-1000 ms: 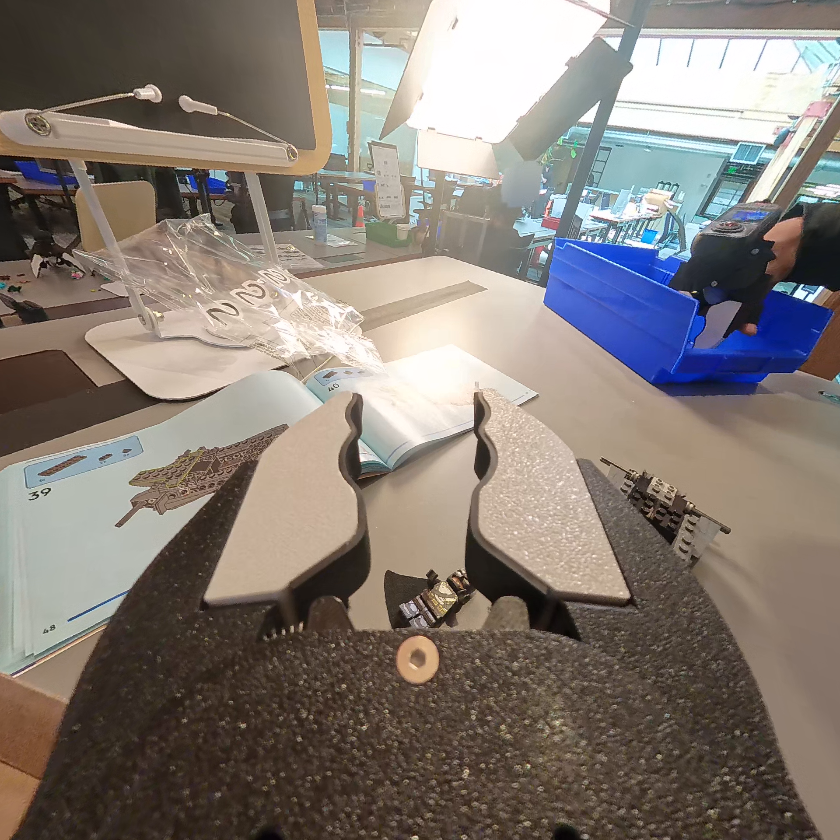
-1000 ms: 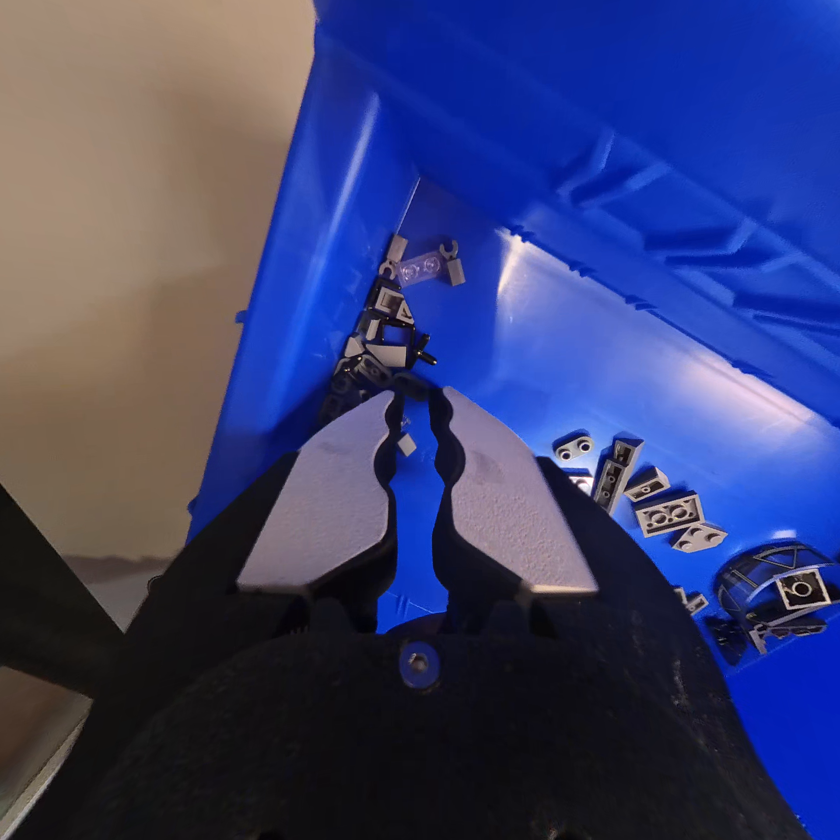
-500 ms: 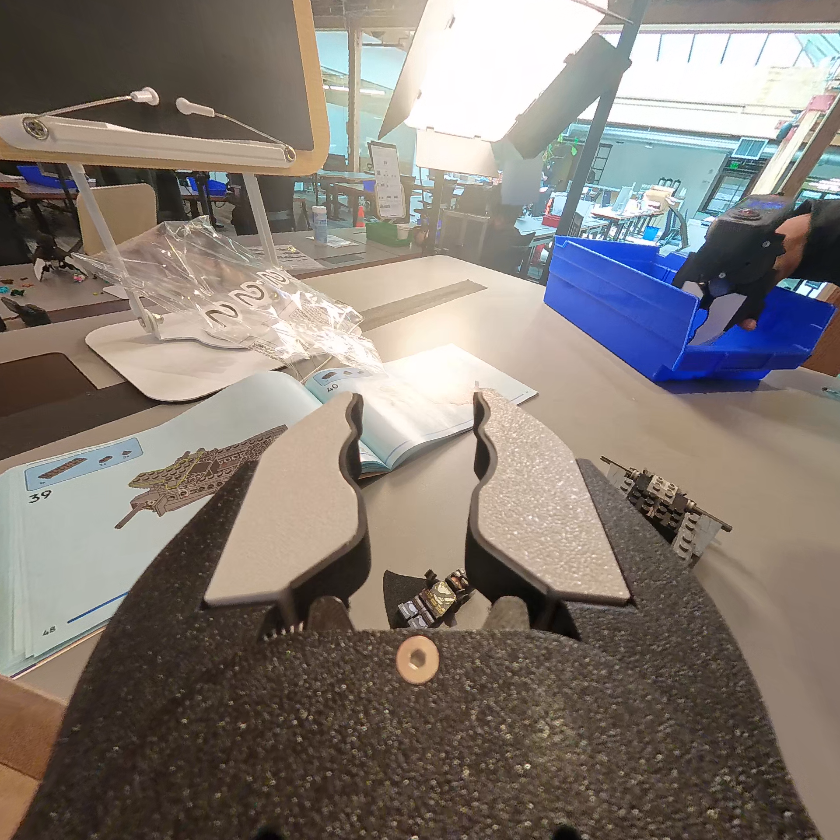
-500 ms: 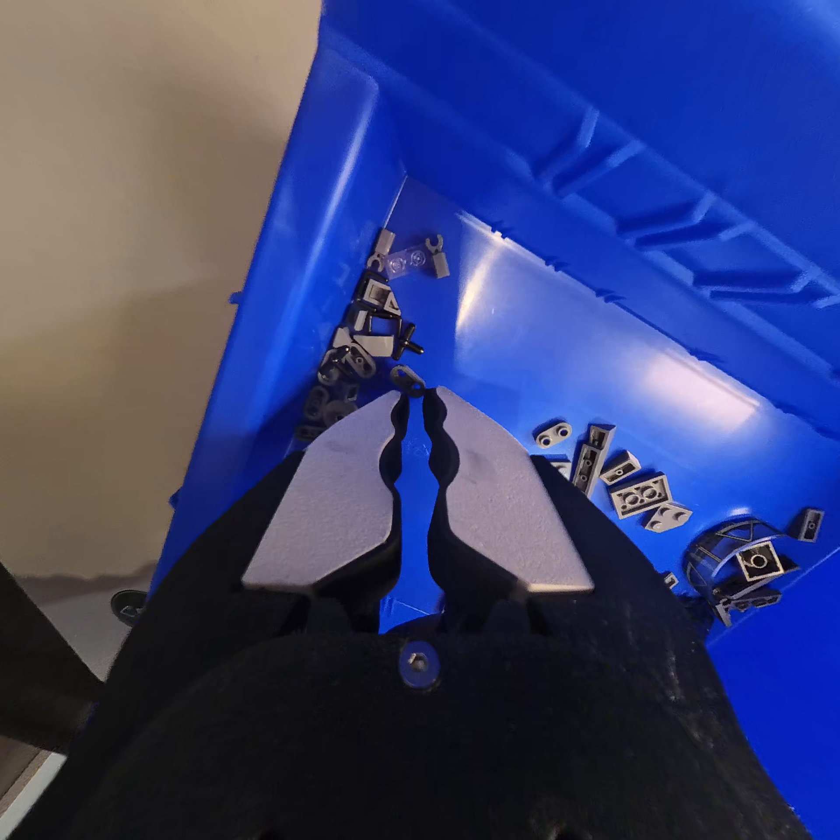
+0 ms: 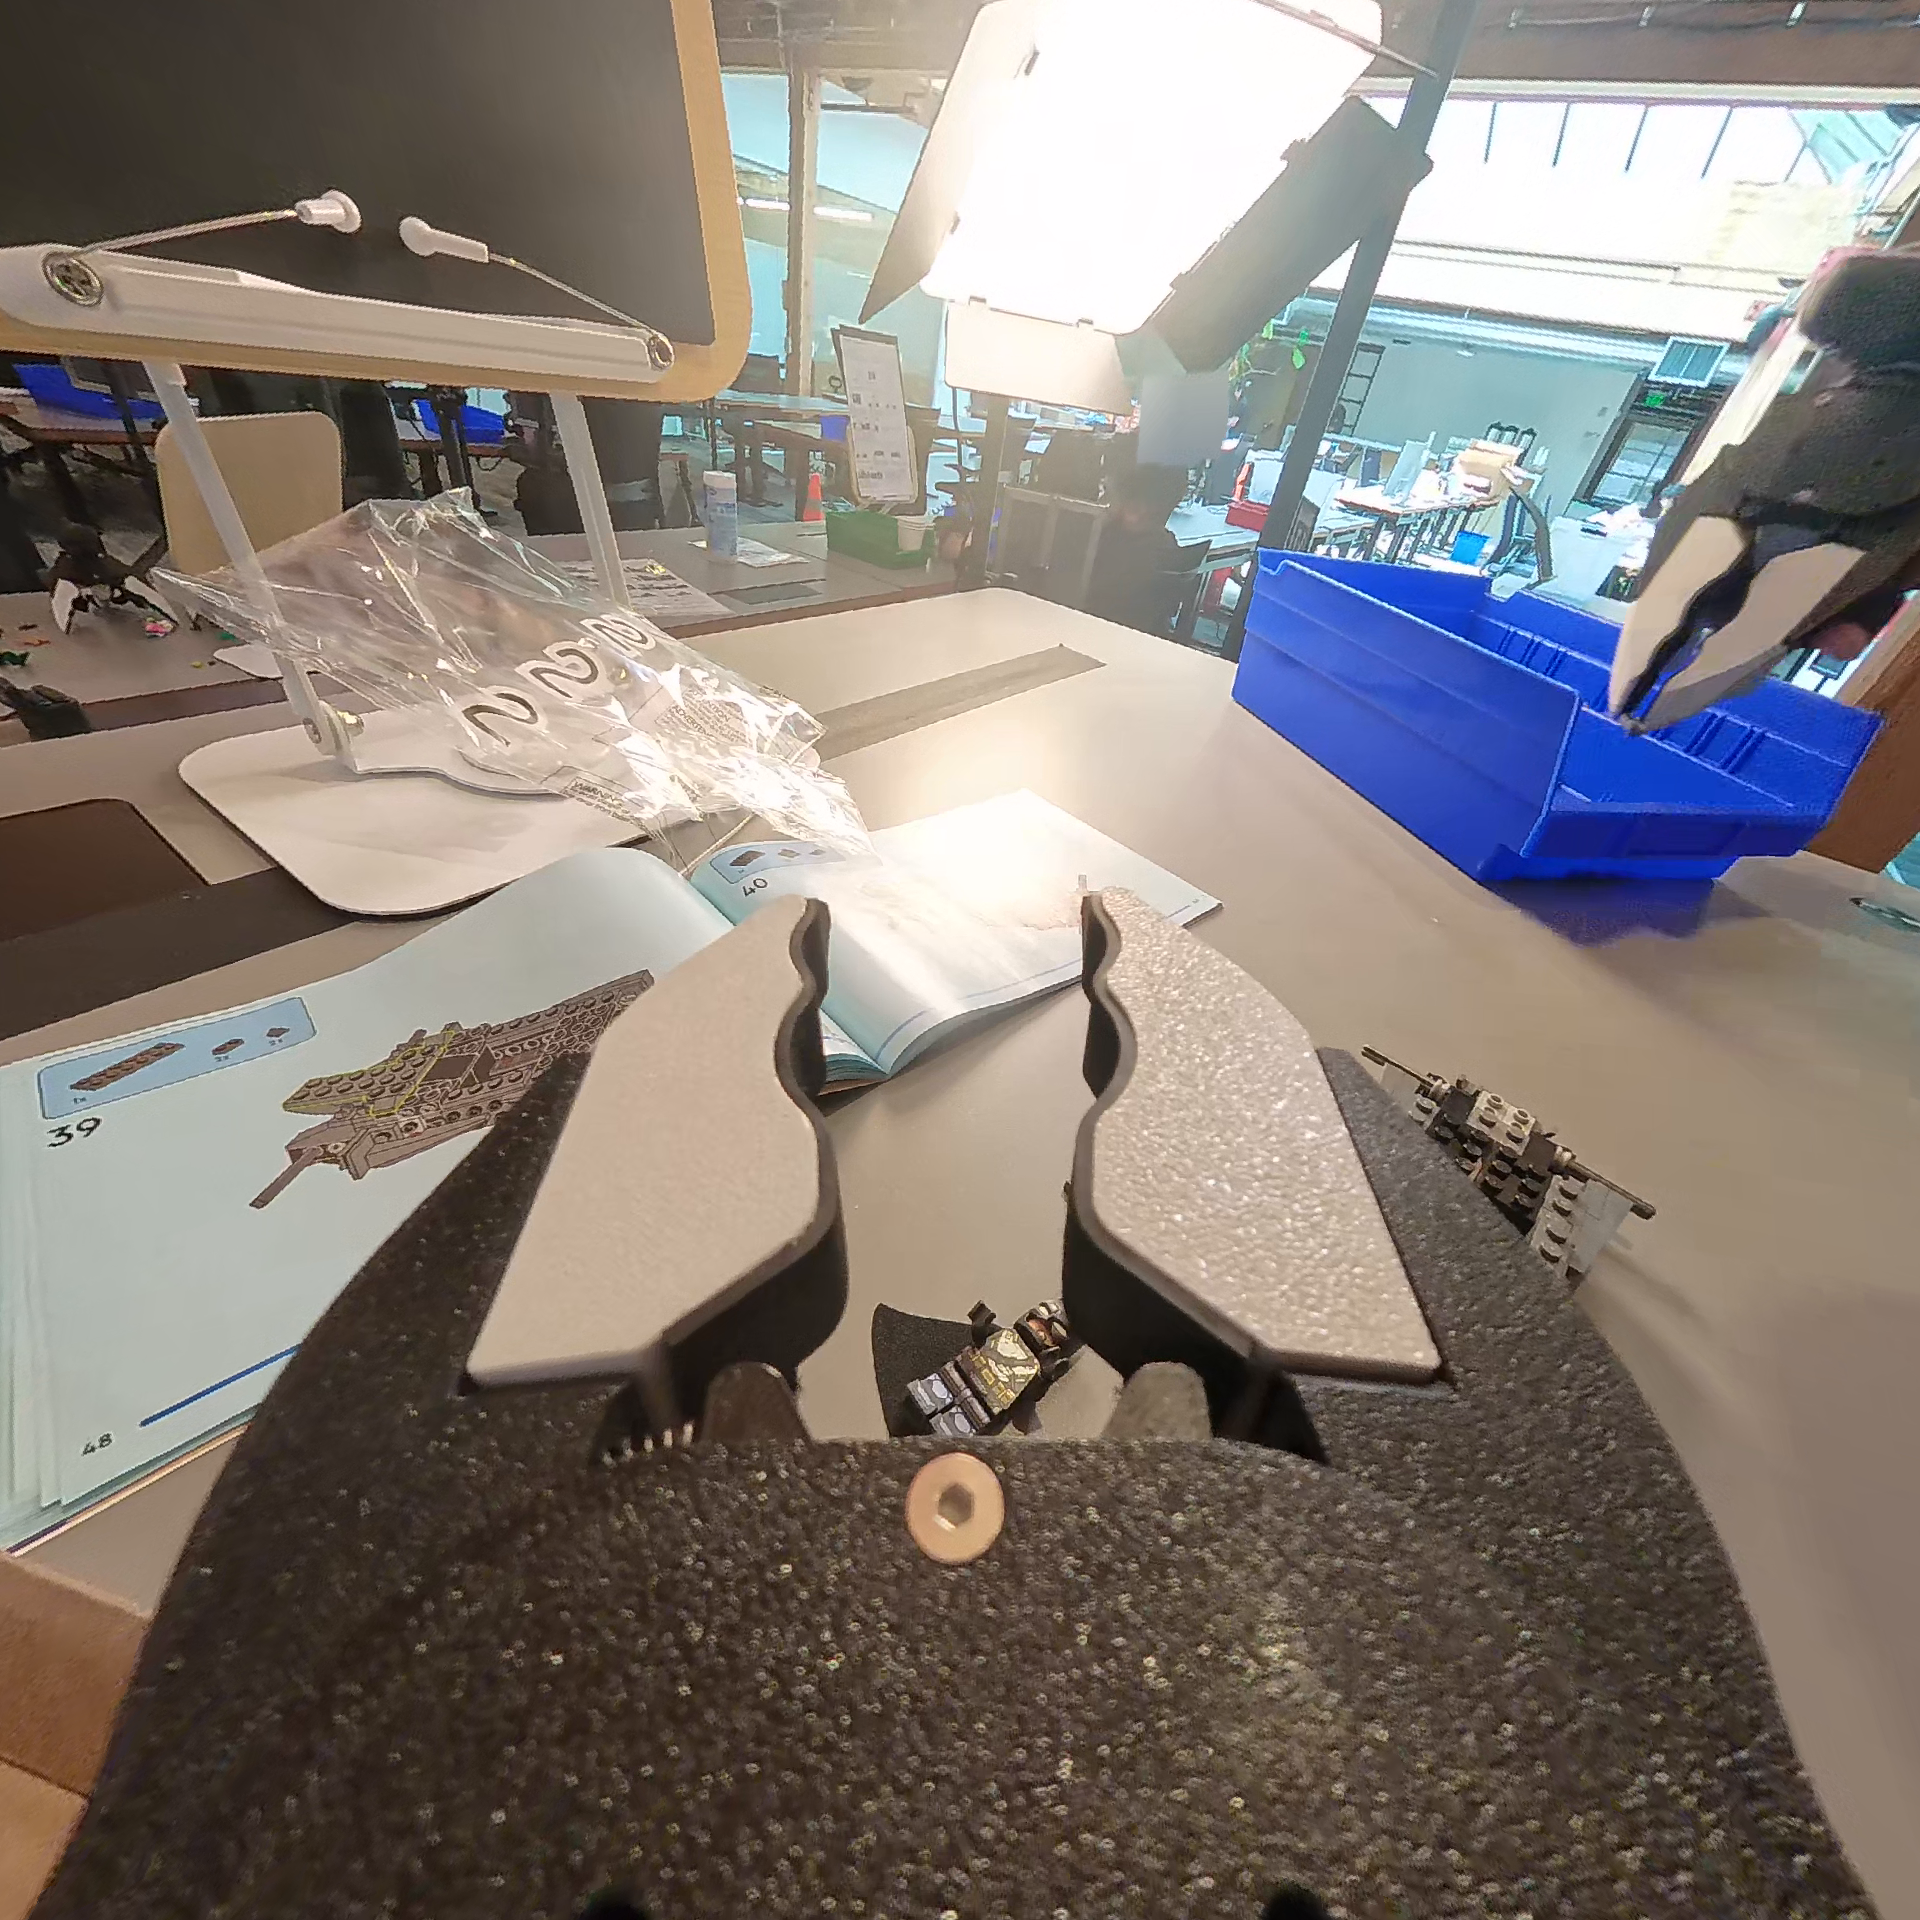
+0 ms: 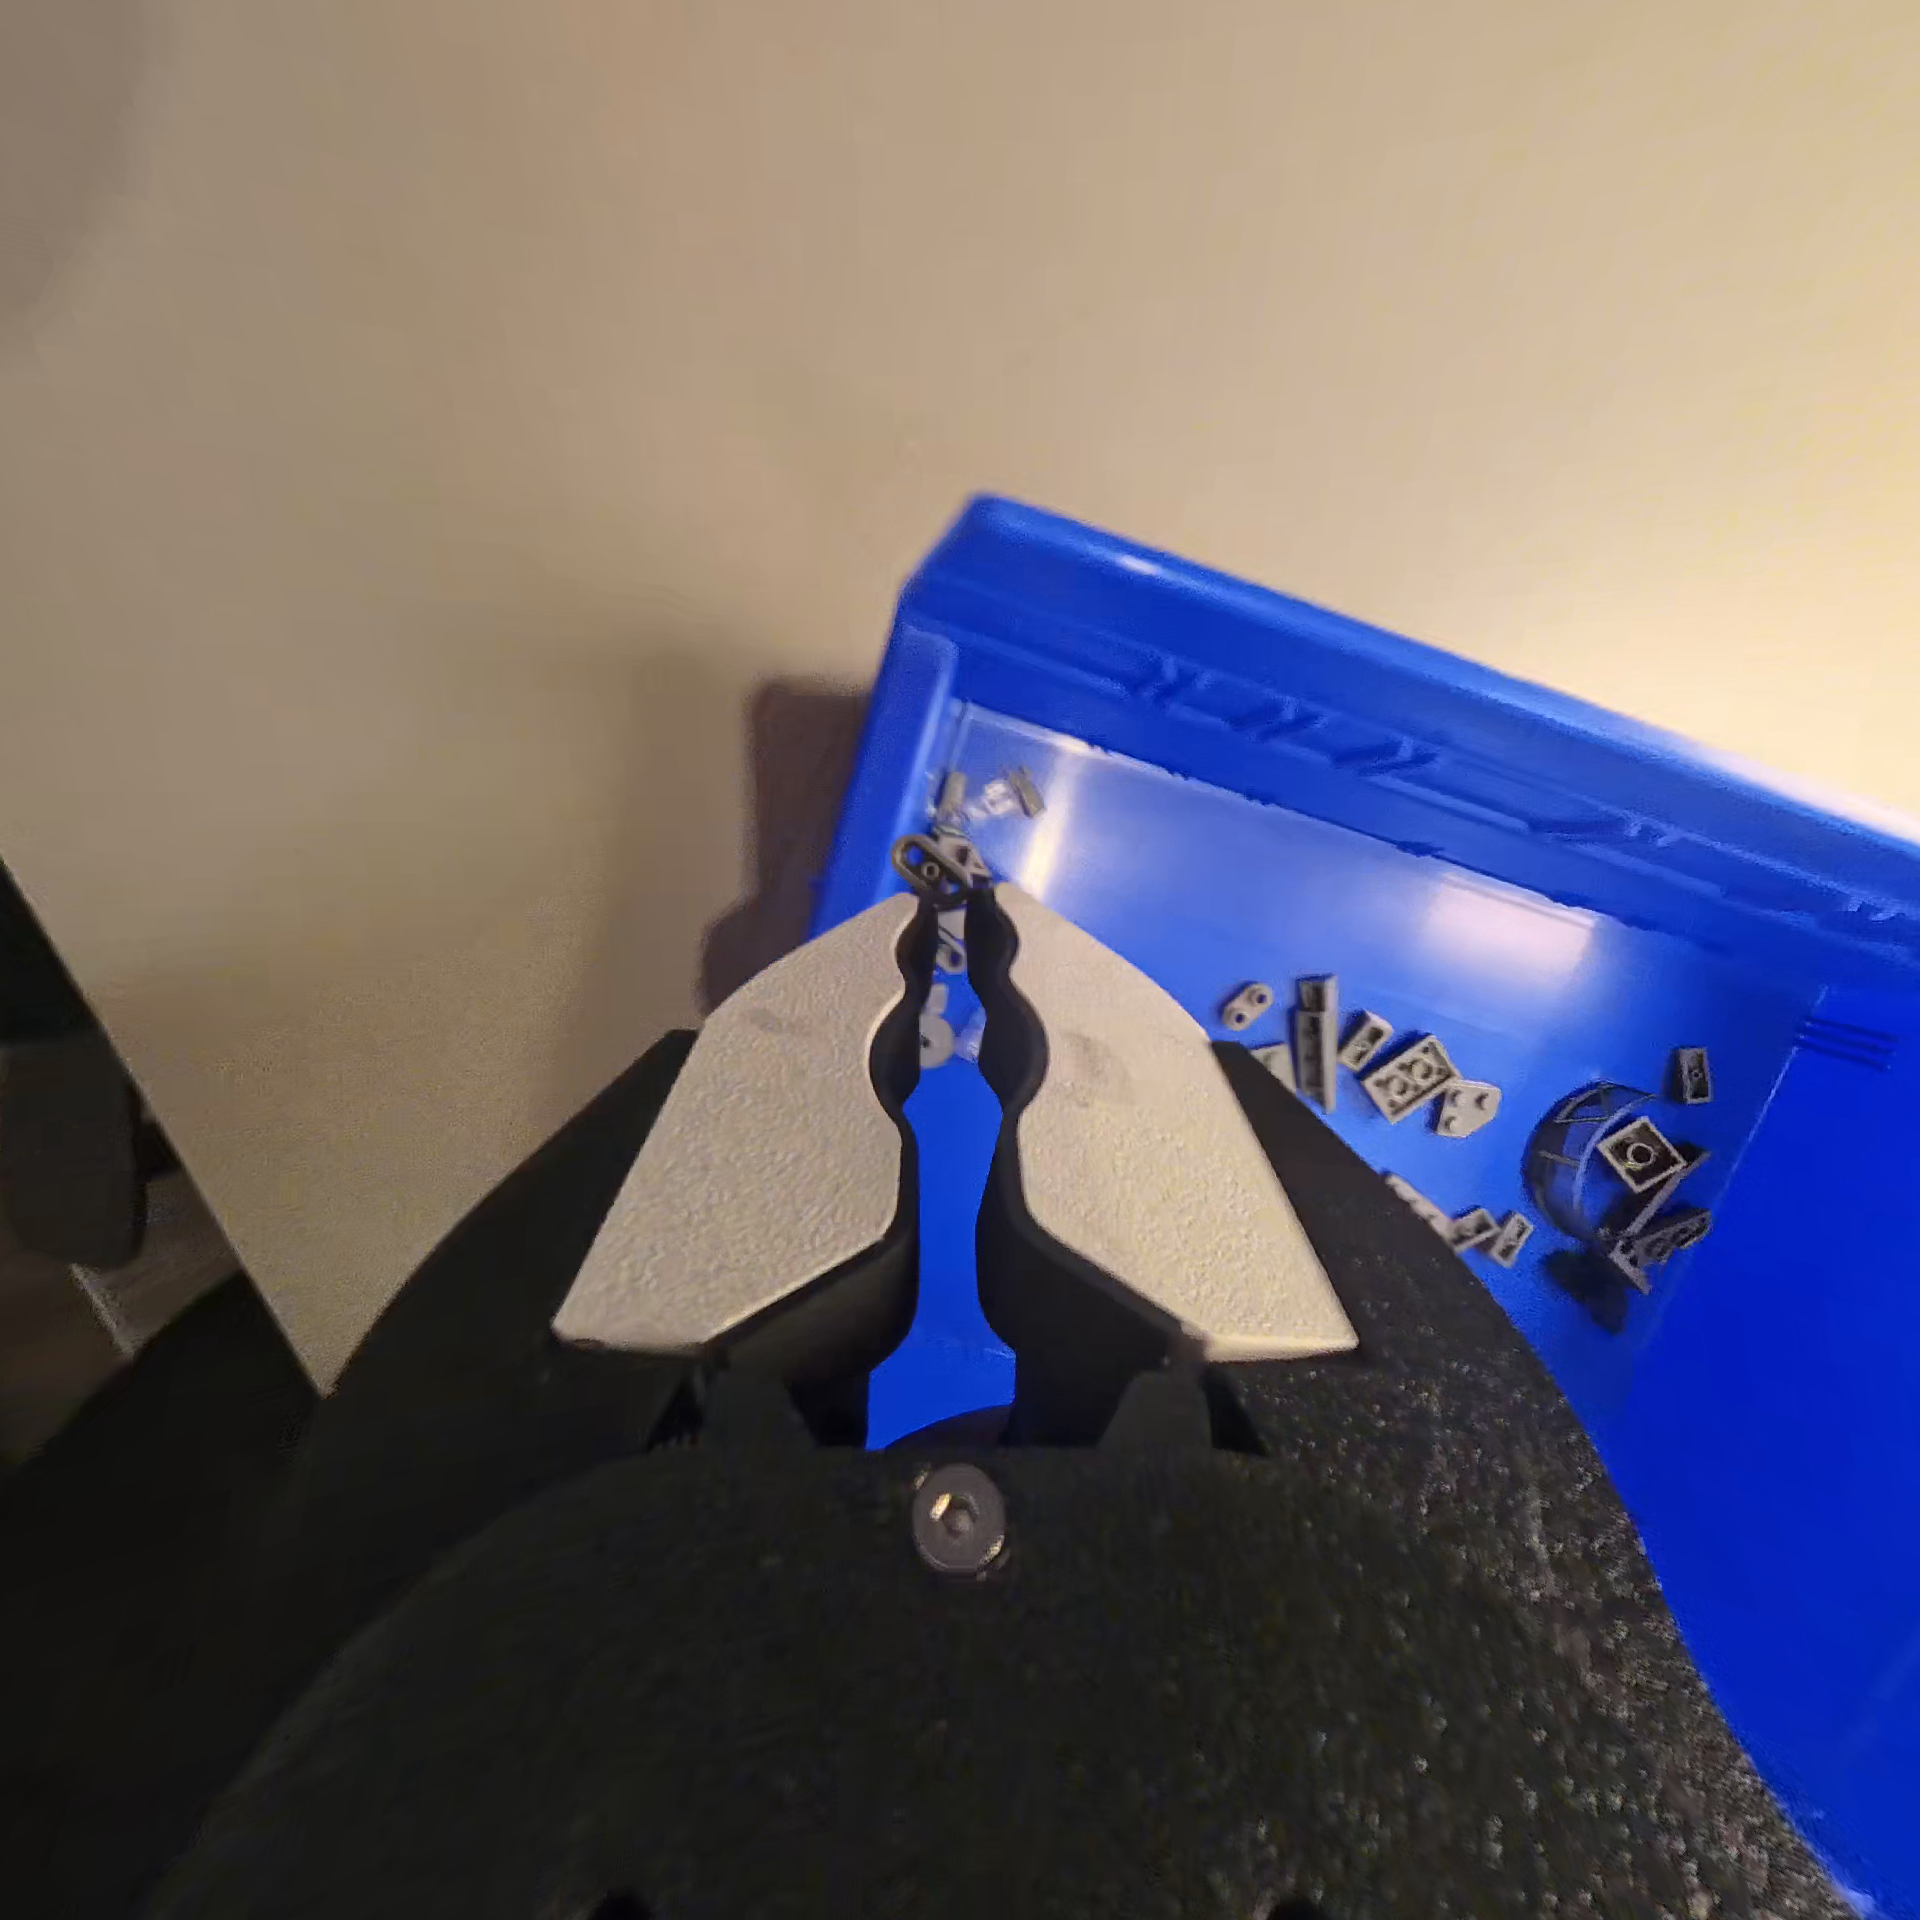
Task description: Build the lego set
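Print runs across the open booklet (image 5: 582, 966) just ahead of the left gripper (image 5: 948, 920), whose jaws gape over bare tabletop (image 5: 1299, 831); bag (image 5: 499, 665) lettering beyond is warped. Right gripper (image 6: 945, 902) pinches a small dark piece (image 6: 928, 864) above the blue bin (image 6: 1351, 894); motion blur hides its detail.

Two grippers, left (image 5: 951, 914) and right (image 6: 943, 902); one blue bin (image 6: 1455, 748); one open instruction booklet (image 5: 935, 935); one clear plastic bag (image 5: 499, 644); one partly built brick model (image 5: 1507, 1143); one minifigure (image 5: 992, 1371); one studio lamp (image 5: 1122, 145); one white stand (image 5: 312, 810).
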A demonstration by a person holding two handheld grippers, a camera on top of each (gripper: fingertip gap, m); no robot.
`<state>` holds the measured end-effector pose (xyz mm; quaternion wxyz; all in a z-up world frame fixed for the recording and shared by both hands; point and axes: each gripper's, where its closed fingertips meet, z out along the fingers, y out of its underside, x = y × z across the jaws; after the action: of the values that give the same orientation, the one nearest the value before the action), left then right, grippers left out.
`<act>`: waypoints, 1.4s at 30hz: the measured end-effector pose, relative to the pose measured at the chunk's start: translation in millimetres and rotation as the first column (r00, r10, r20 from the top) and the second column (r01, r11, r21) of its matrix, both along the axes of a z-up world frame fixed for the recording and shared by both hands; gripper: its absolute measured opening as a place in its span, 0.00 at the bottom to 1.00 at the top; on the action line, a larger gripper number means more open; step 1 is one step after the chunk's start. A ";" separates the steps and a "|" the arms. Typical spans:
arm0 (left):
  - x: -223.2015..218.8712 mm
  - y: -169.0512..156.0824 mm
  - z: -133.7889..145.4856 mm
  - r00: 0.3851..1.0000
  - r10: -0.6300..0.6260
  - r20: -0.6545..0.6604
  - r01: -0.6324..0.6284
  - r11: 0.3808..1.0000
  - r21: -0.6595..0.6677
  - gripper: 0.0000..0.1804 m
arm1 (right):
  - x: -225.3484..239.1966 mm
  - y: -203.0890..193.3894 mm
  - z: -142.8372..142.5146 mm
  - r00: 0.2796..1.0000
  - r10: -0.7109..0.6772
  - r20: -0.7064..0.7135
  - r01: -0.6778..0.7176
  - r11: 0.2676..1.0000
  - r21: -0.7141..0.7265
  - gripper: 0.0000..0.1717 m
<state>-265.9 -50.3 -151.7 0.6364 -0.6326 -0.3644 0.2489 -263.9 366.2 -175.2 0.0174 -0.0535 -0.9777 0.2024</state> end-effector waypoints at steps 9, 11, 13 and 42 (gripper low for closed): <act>0.0 0.3 -0.2 1.000 -0.007 0.005 0.007 1.000 0.004 0.26 | 104.8 -103.4 -54.5 0.987 -0.007 0.162 0.030 0.990 -0.138 0.03; 0.2 0.2 0.0 1.000 -0.006 0.003 0.006 1.000 0.005 0.26 | 116.3 -117.1 -76.0 0.986 -0.004 0.165 0.025 0.992 -0.122 0.03; 0.2 -0.3 0.3 1.000 -0.004 0.002 0.004 1.000 0.007 0.26 | 117.4 -126.6 -82.7 0.992 -0.011 0.125 0.029 0.990 -0.141 0.02; 0.1 -0.1 0.4 1.000 -0.002 0.002 0.002 1.000 0.009 0.26 | -82.0 51.0 -79.4 0.807 -0.591 0.014 0.581 0.797 0.162 0.13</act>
<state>-265.8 -50.4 -151.4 0.6391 -0.6304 -0.3655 0.2459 -345.8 417.1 -254.6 0.0521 -0.3582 -0.9255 0.1113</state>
